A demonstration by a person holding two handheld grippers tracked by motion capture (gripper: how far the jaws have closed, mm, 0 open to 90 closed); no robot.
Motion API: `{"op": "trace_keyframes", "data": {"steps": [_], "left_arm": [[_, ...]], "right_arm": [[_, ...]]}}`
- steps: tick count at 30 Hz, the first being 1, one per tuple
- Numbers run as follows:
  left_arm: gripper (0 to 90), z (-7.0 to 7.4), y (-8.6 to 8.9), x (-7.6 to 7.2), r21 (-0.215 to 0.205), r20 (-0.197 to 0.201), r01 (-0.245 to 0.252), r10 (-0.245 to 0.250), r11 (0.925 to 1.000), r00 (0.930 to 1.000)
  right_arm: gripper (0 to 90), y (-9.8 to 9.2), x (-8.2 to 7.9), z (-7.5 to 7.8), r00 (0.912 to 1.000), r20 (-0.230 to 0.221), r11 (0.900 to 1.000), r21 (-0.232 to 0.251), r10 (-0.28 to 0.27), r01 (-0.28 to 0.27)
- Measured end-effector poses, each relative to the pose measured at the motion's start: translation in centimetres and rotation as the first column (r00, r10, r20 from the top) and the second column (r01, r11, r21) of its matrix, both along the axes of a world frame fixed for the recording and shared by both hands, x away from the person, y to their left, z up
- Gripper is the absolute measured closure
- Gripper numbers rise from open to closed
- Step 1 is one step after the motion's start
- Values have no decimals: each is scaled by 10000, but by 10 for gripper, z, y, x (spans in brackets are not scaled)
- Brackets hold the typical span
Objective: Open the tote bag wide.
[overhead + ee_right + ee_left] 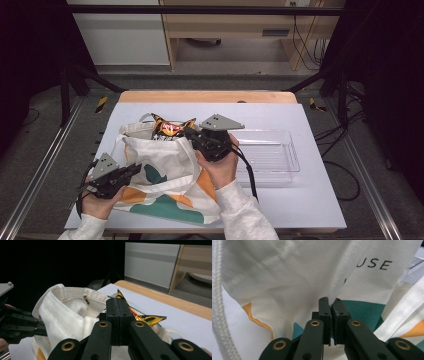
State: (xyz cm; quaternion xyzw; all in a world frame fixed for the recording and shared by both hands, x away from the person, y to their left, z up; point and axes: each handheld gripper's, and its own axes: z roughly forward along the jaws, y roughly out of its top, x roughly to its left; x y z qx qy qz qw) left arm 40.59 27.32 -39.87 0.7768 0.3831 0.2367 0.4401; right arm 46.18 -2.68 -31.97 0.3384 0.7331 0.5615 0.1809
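High view: a cloth bag [165, 175] lies on the white table [310, 200], the left gripper [131, 170] pinching its side and the right gripper [192, 135] at its mouth, where a snack packet [170, 127] sticks out beside an empty clear tray [270, 155]. Left gripper view: the jaws are clenched on a fold of the bag [287, 282], probably to steady it. Right gripper view: the jaws meet flush at the packet [147, 319]; whether they nip its edge cannot be told, and the bag's opening [72, 307] gapes.

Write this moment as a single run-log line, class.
left gripper: shut on tote bag fabric | right gripper: shut on snack packet at bag mouth | clear tray: right of bag
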Motion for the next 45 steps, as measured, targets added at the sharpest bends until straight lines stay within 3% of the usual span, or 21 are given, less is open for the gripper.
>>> {"op": "trace_keyframes", "data": {"steps": [8, 13, 18, 22, 31, 34, 38, 42, 43, 45], "left_arm": [[869, -4, 0, -3, 104, -86, 115, -114, 9999, 9999], [816, 0, 3, -4, -135, 97, 64, -62, 9999, 9999], [822, 20, 13, -11, -736, 727, -121, 174, 9972, 9972], [858, 40, 24, -14, -1174, 1269, -349, 498, 9925, 9907], [895, 69, 20, 7, -1588, 1603, -282, 540, 9869, 9856], [895, 72, 15, 14, -1577, 1542, -230, 476, 9872, 9869], [895, 72, -1, 28, -1121, 1203, -28, 164, 9937, 9926], [895, 63, -11, 28, -455, 945, 185, -141, 9988, 9954], [896, 63, -11, 28, -455, 945, 185, -141, 9988, 9954], [896, 53, -12, 25, -101, 679, 274, -266, 9996, 9973]], "right_arm": [[900, 15, 1, -8, 9993, -236, 9993, -217, 304, -309], [900, 17, -1, -12, 9988, -273, 9986, -330, 403, -412], [900, 16, 0, -15, 9981, -428, 9983, -352, 454, -469], [900, 18, -3, -18, 9970, -459, 9970, -417, 626, -646], [900, 22, -14, -29, 9942, -618, 9946, -486, 883, -914], [900, 23, -18, -31, 9938, -609, 9937, -571, 926, -961], [900, 25, -26, -40, 9923, -623, 9922, -576, 1073, -1109], [900, 24, -31, -47, 9906, -754, 9912, -588, 1145, -1190], [900, 24, -32, -49, 9905, -766, 9910, -602, 1145, -1192], [900, 23, -34, -52, 9894, -824, 9906, -564, 1195, -1244]]}}
